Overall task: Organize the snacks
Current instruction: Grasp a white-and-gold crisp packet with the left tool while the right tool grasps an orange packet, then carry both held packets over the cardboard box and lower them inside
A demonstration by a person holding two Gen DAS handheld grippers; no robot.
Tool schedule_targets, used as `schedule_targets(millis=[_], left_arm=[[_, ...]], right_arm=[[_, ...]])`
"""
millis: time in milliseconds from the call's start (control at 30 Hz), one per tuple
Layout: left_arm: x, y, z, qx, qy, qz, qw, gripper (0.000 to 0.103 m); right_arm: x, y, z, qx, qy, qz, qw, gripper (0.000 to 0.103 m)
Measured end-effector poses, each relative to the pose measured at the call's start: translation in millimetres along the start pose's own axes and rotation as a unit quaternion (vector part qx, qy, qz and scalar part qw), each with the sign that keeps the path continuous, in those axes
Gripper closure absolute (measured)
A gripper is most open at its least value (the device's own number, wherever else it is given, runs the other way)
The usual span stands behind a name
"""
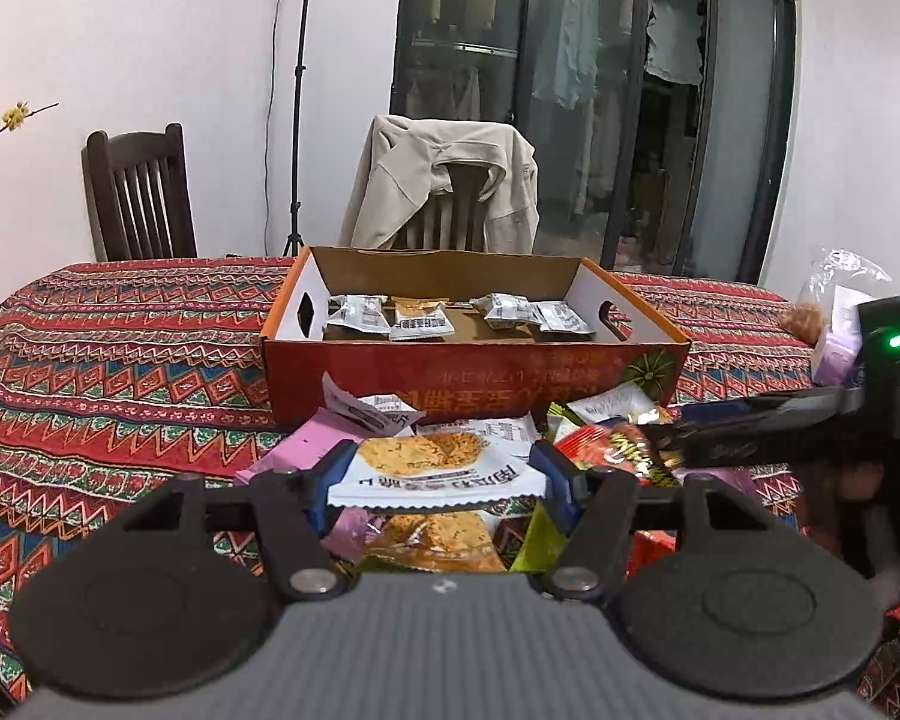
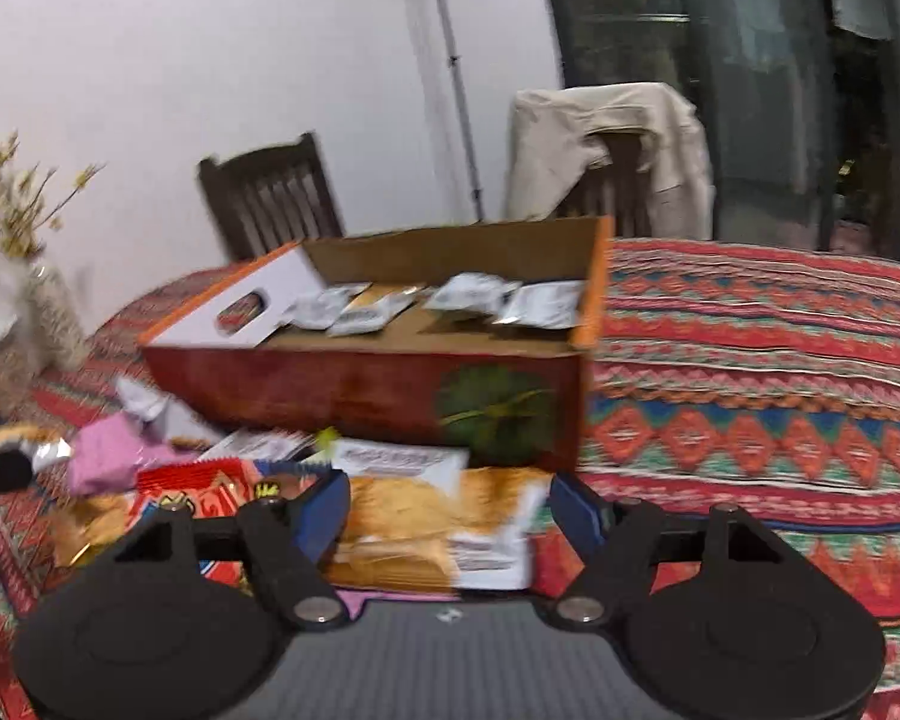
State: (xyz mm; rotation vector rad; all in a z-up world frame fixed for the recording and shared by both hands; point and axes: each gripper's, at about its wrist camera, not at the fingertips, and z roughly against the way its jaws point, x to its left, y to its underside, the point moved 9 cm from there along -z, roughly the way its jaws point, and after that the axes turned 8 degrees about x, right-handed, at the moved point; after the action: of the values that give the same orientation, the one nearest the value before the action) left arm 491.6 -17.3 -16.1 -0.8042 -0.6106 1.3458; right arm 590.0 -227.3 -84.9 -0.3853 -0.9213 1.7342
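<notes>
both pairs of blue-padded black fingers carry something. the left gripper [image 1: 435,474] has its pads [image 1: 330,474] pressed on the two side edges of a white snack packet printed with a golden biscuit [image 1: 426,462], held flat and crosswise, clear of the heap under it; gripped by the sides like that, it should drop flat. the right gripper [image 2: 447,516] stands wider, with an orange-and-white biscuit packet [image 2: 432,534] between its fingers; that view is blurred, so i cannot tell whether the pads truly press on it or merely flank it.

just beyond the fingers lies the loose pile of snacks [image 1: 600,444] on the red patterned tablecloth [image 1: 120,360]: a pink wrapper [image 1: 306,450], a red-and-yellow wrapper [image 2: 192,492], some white packets, all overlapping, heaped against the near wall of the box. from the left wrist view the right gripper reaches in over the pile's right side, so the two tools work close together and the left has little free room that way.

behind the pile stands the open red cardboard box with white inner walls and oval handle holes [image 1: 474,372]. silvery and white packets [image 1: 456,318] sit in a row along its far wall, which leaves bare floor along the near wall for more. its near wall rises above the pile, so by my judgement a packet has to be lifted over that rim.

to either side of the box the cloth is open. farther off stand a dark wooden chair [image 1: 138,192] and a chair draped with a beige jacket [image 1: 444,180].
</notes>
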Motion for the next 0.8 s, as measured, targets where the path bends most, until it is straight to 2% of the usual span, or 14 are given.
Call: schedule_targets(millis=[133, 167, 200, 300, 433, 533, 633, 800], left_arm=[[-5, 5, 6, -0.002, 0.004, -0.003, 1.0, 0.039], [-5, 6, 9, -0.003, 0.003, -0.003, 1.0, 0.039], [-5, 7, 11, -0.004, 0.003, -0.004, 1.0, 0.039], [-3, 10, 21, -0.007, -0.001, -0.001, 1.0, 0.039], [0, 14, 38, -0.015, -0.005, 0.002, 0.9999, 0.039], [3, 19, 51, -0.019, -0.006, 0.005, 0.9998, 0.039], [4, 25, 62, -0.021, -0.002, 0.007, 0.9997, 0.039], [0, 31, 70, -0.022, 0.007, 0.006, 0.9997, 0.039]], right_arm=[[18, 3, -15, 0.014, 0.026, 0.036, 0.999, 0.032], [19, 2, -16, 0.015, 0.036, 0.041, 0.998, 0.037], [19, 1, -15, 0.012, 0.04, 0.038, 0.998, 0.046], [18, 1, -9, 0.005, 0.046, 0.034, 0.998, 0.061], [19, 4, 5, -0.004, 0.067, 0.044, 0.997, 0.072], [24, 11, 30, -0.016, 0.077, 0.056, 0.995, 0.089], [29, 23, 62, -0.03, 0.086, 0.057, 0.994, 0.091], [42, 43, 109, -0.051, 0.077, 0.046, 0.995, 0.094]])
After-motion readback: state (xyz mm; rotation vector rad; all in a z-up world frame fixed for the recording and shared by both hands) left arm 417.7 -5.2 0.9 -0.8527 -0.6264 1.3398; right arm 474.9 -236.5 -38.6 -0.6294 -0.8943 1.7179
